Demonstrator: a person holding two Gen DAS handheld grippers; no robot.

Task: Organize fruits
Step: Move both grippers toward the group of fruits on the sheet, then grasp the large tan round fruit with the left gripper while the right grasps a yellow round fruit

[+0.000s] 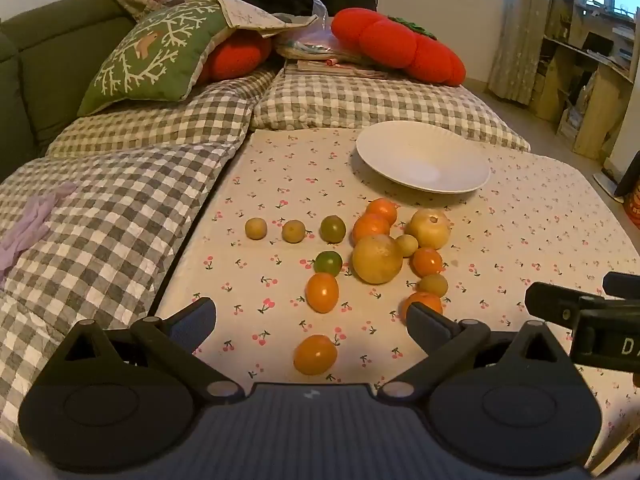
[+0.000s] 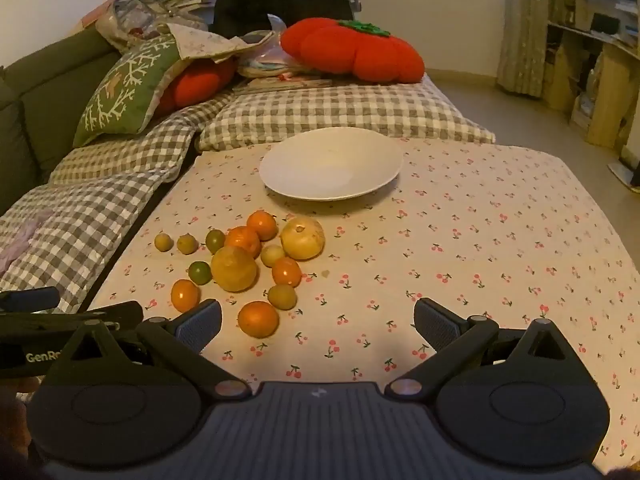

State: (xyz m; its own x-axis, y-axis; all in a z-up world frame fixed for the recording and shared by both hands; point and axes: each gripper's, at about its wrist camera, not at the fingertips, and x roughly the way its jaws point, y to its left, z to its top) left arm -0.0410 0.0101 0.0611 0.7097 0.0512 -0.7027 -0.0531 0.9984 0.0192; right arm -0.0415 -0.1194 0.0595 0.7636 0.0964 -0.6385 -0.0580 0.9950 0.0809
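Note:
Several fruits lie loose on the cherry-print tablecloth (image 1: 520, 240): oranges (image 1: 371, 227), small green limes (image 1: 328, 263), small yellow-green fruits (image 1: 255, 228) and two large yellow fruits (image 1: 377, 259) (image 2: 303, 237). An empty white plate (image 1: 424, 156) (image 2: 331, 163) sits behind them. My left gripper (image 1: 310, 316) is open and empty, with an orange fruit (image 1: 315, 354) between its fingers' line, low on the cloth. My right gripper (image 2: 318, 320) is open and empty, to the right of the pile, an orange (image 2: 258, 319) just ahead of its left finger.
A green sofa (image 1: 48, 64) with grey checked covers runs along the table's left side and back. Red pumpkin cushions (image 1: 400, 48), a green patterned pillow (image 1: 152, 60) and a stack of papers lie behind. Shelves (image 1: 592, 64) stand at far right. The right gripper's body shows at the left view's right edge (image 1: 592, 316).

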